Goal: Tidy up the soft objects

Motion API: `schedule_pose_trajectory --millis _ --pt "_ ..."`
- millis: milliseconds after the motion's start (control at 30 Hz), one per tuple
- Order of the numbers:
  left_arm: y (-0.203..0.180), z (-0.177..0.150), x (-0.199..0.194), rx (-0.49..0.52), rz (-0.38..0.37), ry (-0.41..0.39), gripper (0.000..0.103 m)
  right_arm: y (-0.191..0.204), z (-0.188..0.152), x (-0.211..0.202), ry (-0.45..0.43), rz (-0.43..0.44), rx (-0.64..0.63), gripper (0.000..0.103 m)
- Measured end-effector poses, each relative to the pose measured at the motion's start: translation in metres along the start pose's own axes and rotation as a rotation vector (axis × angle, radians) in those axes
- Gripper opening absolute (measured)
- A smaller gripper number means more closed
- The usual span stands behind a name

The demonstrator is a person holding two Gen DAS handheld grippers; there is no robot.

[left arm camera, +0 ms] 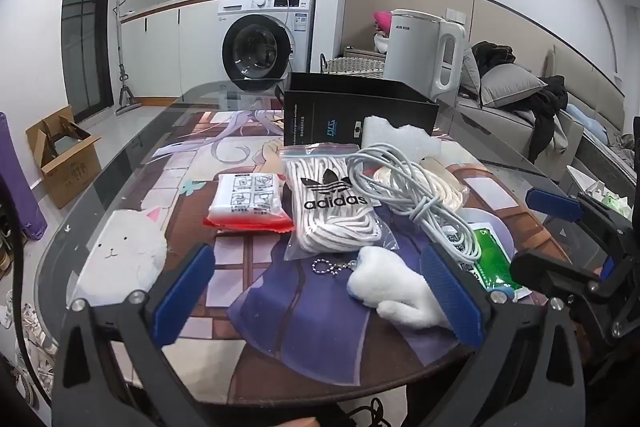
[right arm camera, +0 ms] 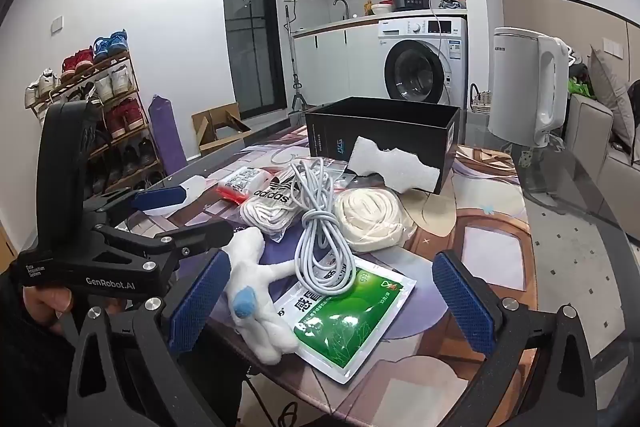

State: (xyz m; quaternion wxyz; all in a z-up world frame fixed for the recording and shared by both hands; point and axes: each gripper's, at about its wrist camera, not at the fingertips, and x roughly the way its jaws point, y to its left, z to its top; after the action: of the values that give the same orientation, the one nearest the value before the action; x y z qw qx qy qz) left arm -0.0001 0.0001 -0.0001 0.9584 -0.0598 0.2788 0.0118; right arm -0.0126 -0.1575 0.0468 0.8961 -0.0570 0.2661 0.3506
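From the left wrist, the left gripper (left arm camera: 320,291) is hovering with jaws spread wide and empty; the fluffy white plush toy (left arm camera: 394,289) with a bead chain is lying between them, nearer the right finger. One bagged bundle of white laces (left arm camera: 332,207) is sitting beyond.

From the right wrist, the right gripper (right arm camera: 332,301) is gaping, gripping nothing, straddling one glossy green sachet (right arm camera: 350,319). The plush, apparently touching the left finger, is showing one blue patch.
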Motion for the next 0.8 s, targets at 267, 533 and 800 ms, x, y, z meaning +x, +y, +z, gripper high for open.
schedule_pose_trajectory --millis 267,533,800 --pt "-0.0041 0.0018 -0.0035 0.015 0.000 -0.006 0.103 0.0007 -0.0024 0.0005 0.000 -0.010 -0.004 0.103" --pt "-0.0049 0.0004 -0.0055 0.018 -0.014 -0.016 0.103 0.0011 -0.0039 0.0028 0.008 -0.009 -0.001 0.103" --pt "-0.0055 -0.0011 -0.0047 0.022 -0.022 -0.017 0.103 -0.0054 0.0015 0.0031 0.025 -0.024 0.004 0.103"
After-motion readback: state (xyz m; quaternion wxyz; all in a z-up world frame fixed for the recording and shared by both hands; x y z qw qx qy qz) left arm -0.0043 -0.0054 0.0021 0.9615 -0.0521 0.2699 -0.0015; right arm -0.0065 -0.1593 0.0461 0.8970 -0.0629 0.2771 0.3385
